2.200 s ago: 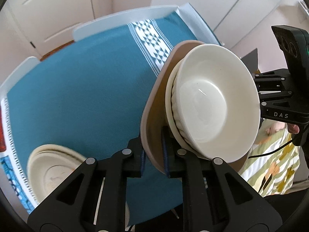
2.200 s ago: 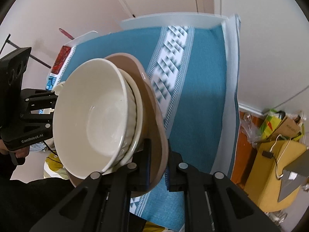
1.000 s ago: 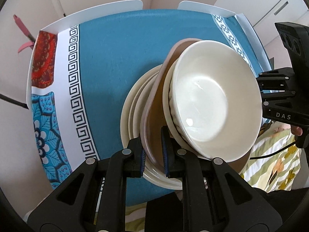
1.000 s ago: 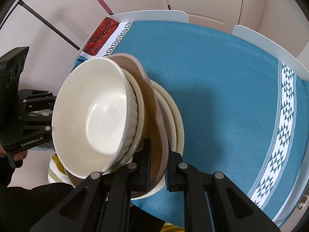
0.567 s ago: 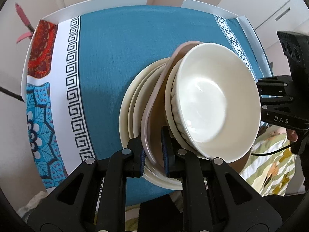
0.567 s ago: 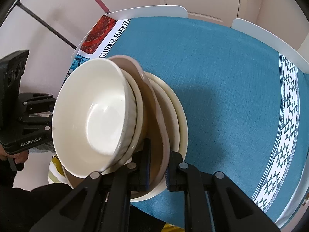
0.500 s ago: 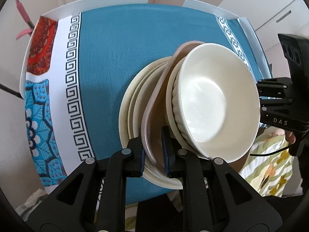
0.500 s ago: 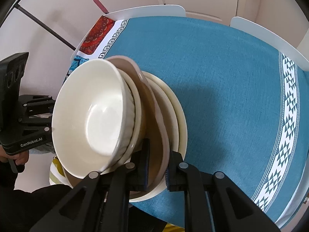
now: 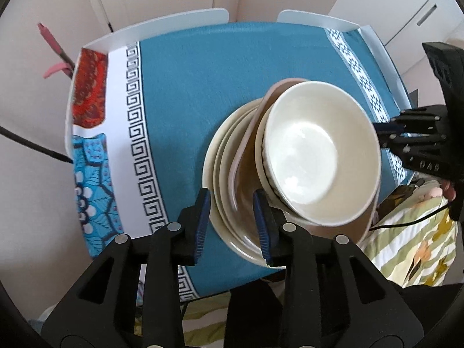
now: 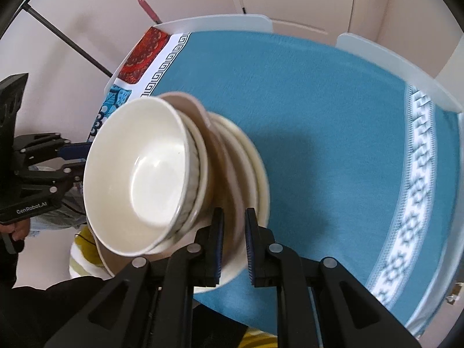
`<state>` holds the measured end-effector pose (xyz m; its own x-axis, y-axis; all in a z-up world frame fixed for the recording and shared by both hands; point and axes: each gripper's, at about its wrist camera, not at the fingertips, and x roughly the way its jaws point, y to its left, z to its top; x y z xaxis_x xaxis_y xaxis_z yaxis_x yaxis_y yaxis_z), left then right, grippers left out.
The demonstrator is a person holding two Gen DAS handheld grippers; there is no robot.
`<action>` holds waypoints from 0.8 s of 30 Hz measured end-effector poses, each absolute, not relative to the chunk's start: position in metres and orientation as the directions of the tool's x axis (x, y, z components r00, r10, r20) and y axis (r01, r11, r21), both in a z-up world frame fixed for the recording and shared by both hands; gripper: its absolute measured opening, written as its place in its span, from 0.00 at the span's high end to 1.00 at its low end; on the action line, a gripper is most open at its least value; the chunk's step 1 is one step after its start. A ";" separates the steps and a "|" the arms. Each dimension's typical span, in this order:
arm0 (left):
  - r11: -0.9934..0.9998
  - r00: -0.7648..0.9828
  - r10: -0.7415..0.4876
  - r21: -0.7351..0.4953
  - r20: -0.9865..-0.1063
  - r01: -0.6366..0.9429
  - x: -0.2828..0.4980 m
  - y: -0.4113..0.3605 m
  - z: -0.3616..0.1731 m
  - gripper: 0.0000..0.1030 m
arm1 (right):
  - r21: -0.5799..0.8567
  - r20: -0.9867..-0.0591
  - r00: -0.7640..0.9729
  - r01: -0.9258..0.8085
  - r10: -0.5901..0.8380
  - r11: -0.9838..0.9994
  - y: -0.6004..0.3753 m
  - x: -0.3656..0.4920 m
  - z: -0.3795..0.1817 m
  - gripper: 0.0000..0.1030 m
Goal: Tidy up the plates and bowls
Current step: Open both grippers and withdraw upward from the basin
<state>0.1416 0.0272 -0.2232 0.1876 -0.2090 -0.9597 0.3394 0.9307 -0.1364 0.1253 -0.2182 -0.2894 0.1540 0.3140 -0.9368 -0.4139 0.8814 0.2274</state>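
A white bowl point(image 9: 313, 156) nests in a ribbed bowl point(image 9: 261, 159) on a pinkish-brown plate point(image 9: 242, 156). That plate rests tilted on a stack of cream plates point(image 9: 219, 156) near the front edge of the teal tablecloth point(image 9: 188, 87). My left gripper point(image 9: 232, 223) is opening. The plate rims lie between its blue pads point(image 9: 203, 217), which do not press on them. In the right wrist view, my right gripper point(image 10: 234, 240) is shut on the near rim of the pinkish-brown plate point(image 10: 232, 203), with the white bowl point(image 10: 145, 168) to its left.
Two white chair backs point(image 9: 174, 26) point(image 9: 319, 20) stand at the table's far edge. A patterned red and blue cloth point(image 9: 90, 101) covers the left end. Striped fabric point(image 9: 406, 249) lies below the front right edge. A person's hand point(image 9: 446, 194) holds the right gripper's handle.
The loaded pinkish-brown plate was carried over and set on the cream plates. My left gripper's jaws have come apart off its rim and lifted a little. The right gripper keeps its grip.
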 end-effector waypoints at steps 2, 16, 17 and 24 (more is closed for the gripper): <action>0.930 0.198 -0.210 -0.133 -0.957 0.343 0.138 0.030 -0.214 0.73 | 0.225 -0.933 0.173 -0.404 0.316 0.886 -0.224 0.121 -0.278 0.88; 0.963 0.616 -0.220 -0.066 -0.757 0.263 0.059 0.018 -0.060 0.49 | 0.173 -0.784 0.528 -0.320 0.327 0.932 -0.241 0.028 -0.134 0.88; 0.966 0.644 -0.214 -0.060 -0.735 0.252 0.053 0.017 -0.052 0.33 | 0.166 -0.761 0.562 -0.316 0.325 0.934 -0.243 0.017 -0.120 0.88; 0.987 0.847 -0.134 0.007 -0.515 0.160 -0.006 0.007 0.006 0.00 | 0.131 -0.624 0.724 -0.273 0.293 0.953 -0.259 -0.029 -0.062 0.07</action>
